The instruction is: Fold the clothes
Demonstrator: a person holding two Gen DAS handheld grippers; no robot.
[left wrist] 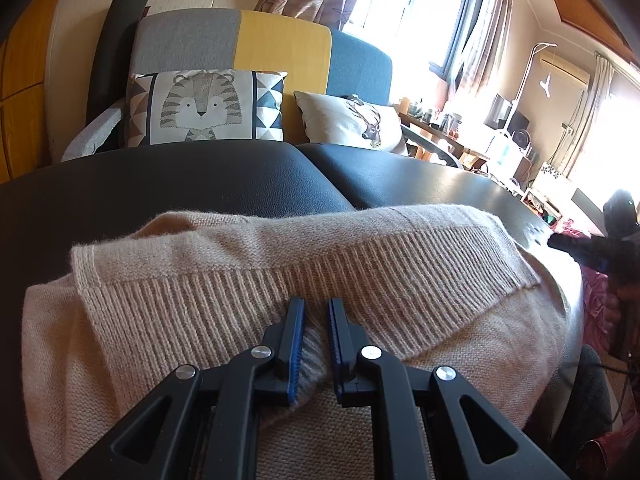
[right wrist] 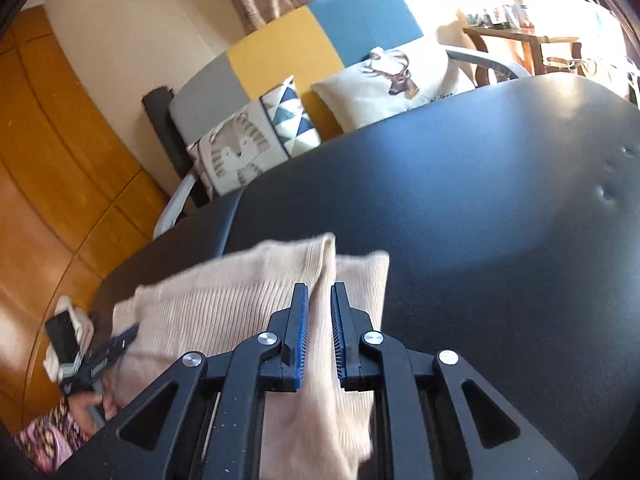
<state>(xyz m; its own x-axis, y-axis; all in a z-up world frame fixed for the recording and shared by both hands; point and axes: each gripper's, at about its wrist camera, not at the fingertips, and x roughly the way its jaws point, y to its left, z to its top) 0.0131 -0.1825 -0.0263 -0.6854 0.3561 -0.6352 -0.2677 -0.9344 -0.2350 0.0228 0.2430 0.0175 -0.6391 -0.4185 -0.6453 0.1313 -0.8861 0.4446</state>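
A beige knit sweater (left wrist: 400,272) lies folded on the black padded table (left wrist: 200,180), its ribbed hem turned up across the top. My left gripper (left wrist: 316,304) is shut on a raised pleat of that ribbed hem near the table's front edge. In the right wrist view the sweater (right wrist: 224,304) is bunched, and its right end rises between the fingers of my right gripper (right wrist: 320,288), which is shut on it. The left gripper (right wrist: 96,356) shows at the sweater's far left, held by a hand. The right gripper (left wrist: 588,248) appears as a dark shape at the sweater's right edge.
Behind the table stands a grey, yellow and blue sofa with a tiger cushion (left wrist: 204,108) and a deer cushion (left wrist: 352,120). A cluttered desk (left wrist: 460,136) sits under the bright window. Wooden cabinets (right wrist: 48,160) line the left. Black table surface (right wrist: 480,220) extends right of the sweater.
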